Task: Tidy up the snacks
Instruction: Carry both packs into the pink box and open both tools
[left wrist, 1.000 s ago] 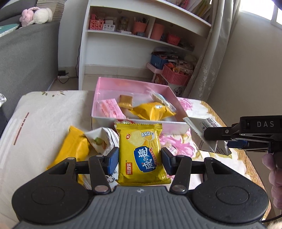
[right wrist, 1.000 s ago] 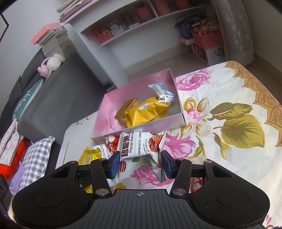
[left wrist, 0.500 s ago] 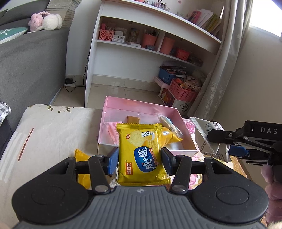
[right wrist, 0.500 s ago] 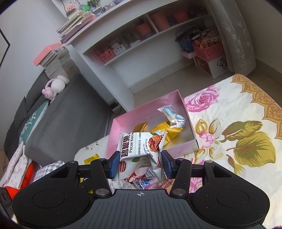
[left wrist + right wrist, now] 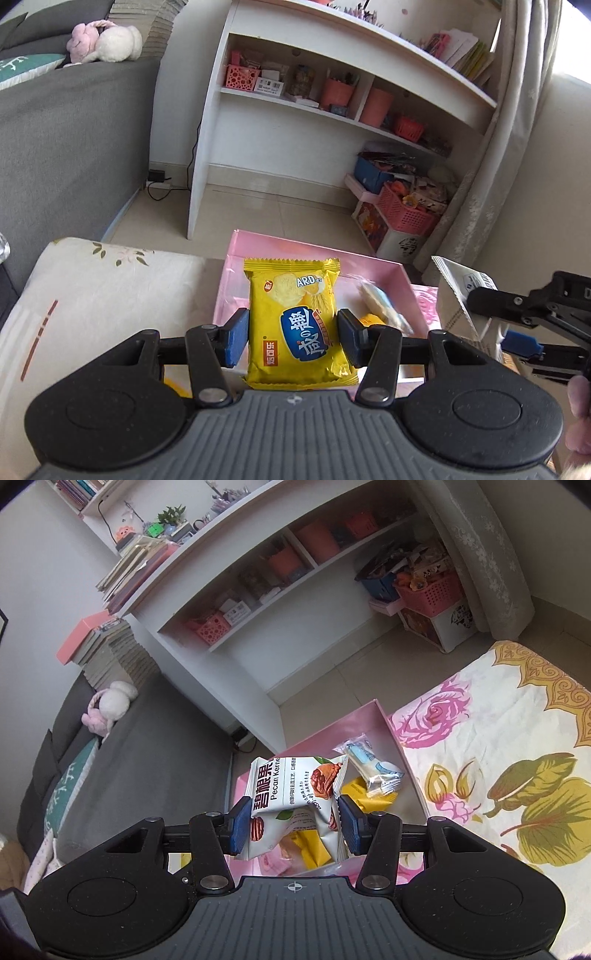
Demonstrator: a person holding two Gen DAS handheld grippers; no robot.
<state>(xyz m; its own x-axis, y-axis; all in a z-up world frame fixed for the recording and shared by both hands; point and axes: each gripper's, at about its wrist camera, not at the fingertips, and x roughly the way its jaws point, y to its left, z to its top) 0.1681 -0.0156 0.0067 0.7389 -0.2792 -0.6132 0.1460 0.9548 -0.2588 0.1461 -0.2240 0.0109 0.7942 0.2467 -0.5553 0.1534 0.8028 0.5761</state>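
My left gripper (image 5: 293, 334) is shut on a yellow chip packet (image 5: 295, 321) and holds it in the air above the near side of the pink box (image 5: 236, 273). My right gripper (image 5: 293, 821) is shut on a white pecan kernel packet (image 5: 291, 794) and holds it above the same pink box (image 5: 384, 716). The right gripper (image 5: 524, 325) with its white packet (image 5: 458, 291) also shows at the right of the left wrist view. Inside the box lie a clear-wrapped blue and white snack (image 5: 373, 768), yellow packets (image 5: 369, 795) and a pink packet (image 5: 273, 864).
The box sits on a table with a floral cloth (image 5: 498, 775). A white shelf unit (image 5: 295, 129) with pink baskets stands beyond on the floor. A grey sofa (image 5: 62, 140) is to the left. A curtain (image 5: 491, 147) hangs at the right.
Both grippers have risen and moved forward with their packets, from over the snack pile on the cloth to above the pink box. Both stay shut.
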